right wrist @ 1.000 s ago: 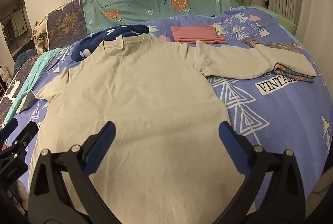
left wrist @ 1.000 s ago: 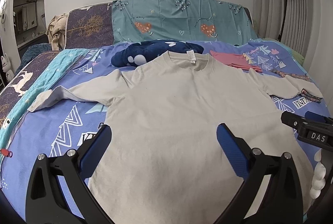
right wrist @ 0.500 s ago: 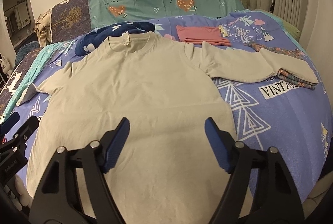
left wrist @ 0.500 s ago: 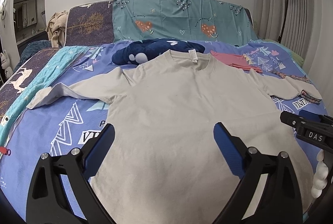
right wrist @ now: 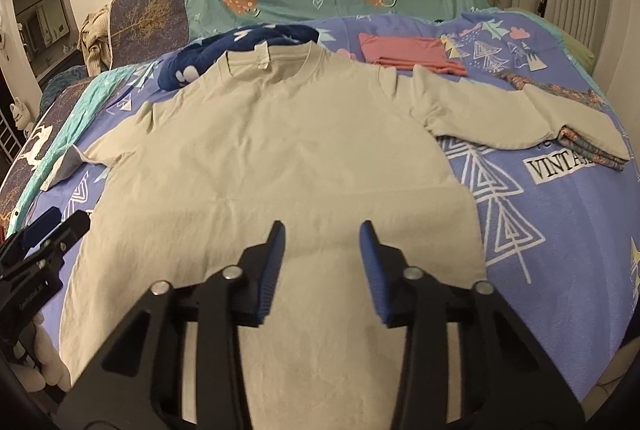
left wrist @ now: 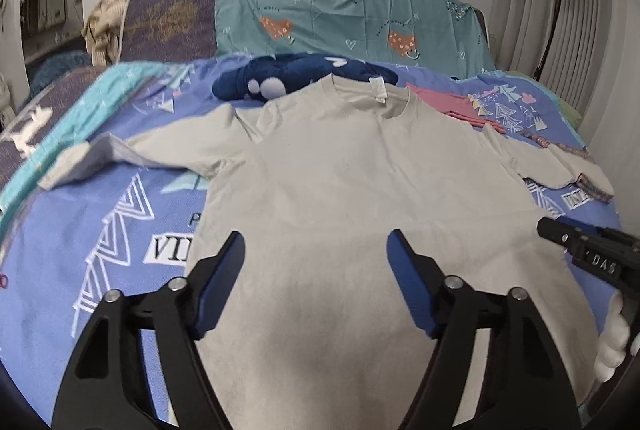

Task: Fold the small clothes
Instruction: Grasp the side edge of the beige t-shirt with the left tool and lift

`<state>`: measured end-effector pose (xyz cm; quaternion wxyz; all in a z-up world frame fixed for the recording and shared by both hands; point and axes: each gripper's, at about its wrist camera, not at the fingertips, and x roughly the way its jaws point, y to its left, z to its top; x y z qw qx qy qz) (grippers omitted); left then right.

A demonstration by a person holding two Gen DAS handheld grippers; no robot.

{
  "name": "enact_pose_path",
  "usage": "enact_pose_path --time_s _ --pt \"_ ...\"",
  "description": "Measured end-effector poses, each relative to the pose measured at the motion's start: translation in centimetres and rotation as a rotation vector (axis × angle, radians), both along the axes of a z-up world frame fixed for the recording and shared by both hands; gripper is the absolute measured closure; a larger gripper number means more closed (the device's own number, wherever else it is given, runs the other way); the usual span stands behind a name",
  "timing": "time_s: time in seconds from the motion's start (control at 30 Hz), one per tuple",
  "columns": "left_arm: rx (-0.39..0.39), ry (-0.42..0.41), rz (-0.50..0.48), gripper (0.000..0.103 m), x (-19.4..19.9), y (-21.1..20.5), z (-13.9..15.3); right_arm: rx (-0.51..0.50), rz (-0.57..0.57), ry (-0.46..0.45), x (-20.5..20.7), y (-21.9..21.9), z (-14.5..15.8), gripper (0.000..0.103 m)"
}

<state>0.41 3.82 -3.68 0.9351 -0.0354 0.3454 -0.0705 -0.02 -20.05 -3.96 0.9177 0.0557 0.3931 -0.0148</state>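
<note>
1. Shirt first: a beige long-sleeved cotton T-shirt (left wrist: pixel 360 190) lies spread flat, front down (the neck label shows at the collar), on the blue bedspread with white triangle prints (right wrist: pixel 560 230).
2. Its sleeves stretch out to either side; one cuff rests on a folded patterned cloth (right wrist: pixel 592 146).
3. The fabric is lightly creased across the middle, and the hem lies nearest the cameras.
4. A dark blue plush blanket (left wrist: pixel 300 78) sits just behind the collar, and a folded pink garment (right wrist: pixel 412 54) lies beside it.
5. The left gripper (left wrist: pixel 316 270) hovers over the lower shirt, its fingers fairly wide and closing, nothing pinched.
6. The right gripper (right wrist: pixel 322 258) also hovers there, its fingers narrower, closing, gripping no cloth.
</note>
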Motion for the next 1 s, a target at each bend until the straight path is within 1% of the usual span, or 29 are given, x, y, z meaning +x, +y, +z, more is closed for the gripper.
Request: enact_pose_path --time_s 0.03,0.13,0.2,0.27,0.3,0.33,0.37,0.43,0.47,0.5,0.53,0.57,0.6,0.7,0.8,0.9,0.97,1.0 --pt "-0.038 0.018 -0.001 0.038 0.4 0.7 -0.2 -0.005 0.003 0.005 0.1 0.2 -0.2 0.066" --pt "-0.145 0.059 0.03 0.042 1.5 3.5 -0.6 -0.006 0.018 0.03 0.6 0.5 -0.7 0.066" --pt "-0.183 0.066 0.064 0.042 2.1 5.4 -0.5 0.008 0.046 0.084 1.2 0.7 -1.3 0.066" --pt "-0.211 0.062 0.099 0.042 2.8 7.3 -0.4 0.023 0.06 0.113 1.7 0.8 -1.9 0.066" --pt "-0.238 0.063 0.128 0.042 3.2 8.7 -0.4 0.022 0.061 0.116 1.7 0.9 -2.0 0.066" --pt "-0.278 0.068 0.163 0.04 3.7 10.3 -0.5 0.016 0.058 0.115 1.9 0.9 -2.0 0.066" --pt "-0.327 0.076 0.195 0.039 4.3 11.9 -0.6 0.012 0.052 0.111 2.0 0.9 -2.0 0.064" --pt "-0.438 0.104 0.288 0.033 5.8 16.2 -1.5 0.012 0.044 0.106 2.3 0.8 -2.0 0.059" --pt "-0.466 0.109 0.324 0.033 6.3 17.7 -1.9 0.008 0.037 0.102 2.5 0.7 -2.0 0.055" --pt "-0.502 0.12 0.384 0.03 7.0 20.0 -2.5 0.005 0.035 0.102 2.7 0.6 -1.9 0.052" --pt "-0.538 0.131 0.439 0.03 7.8 22.1 -3.2 0.002 0.035 0.102 2.9 0.5 -2.0 0.05" --pt "-0.577 0.137 0.472 0.03 8.3 23.7 -3.7 0.003 0.034 0.106 3.2 0.3 -2.0 0.047" --pt "-0.631 0.146 0.509 0.03 9.1 25.6 -4.4 0.007 0.033 0.111 3.4 0.2 -2.1 0.044" --pt "-0.768 0.171 0.639 0.03 11.2 30.7 -6.6 0.014 0.02 0.124 4.3 -0.2 -2.3 0.043" --pt "-0.836 0.174 0.763 0.03 12.9 34.3 -8.1 -0.002 -0.003 0.132 5.1 -0.4 -2.7 0.041" --pt "-0.884 0.169 0.878 0.031 14.0 37.1 -9.2 -0.014 -0.013 0.14 5.8 -0.4 -3.0 0.04" --pt "-0.927 0.15 0.926 0.043 14.5 38.8 -9.6 -0.02 -0.011 0.146 6.2 -0.2 -3.3 0.039" --pt "-0.936 0.127 0.931 0.068 14.8 39.3 -9.5 -0.021 -0.009 0.148 6.4 -0.2 -3.4 0.039"
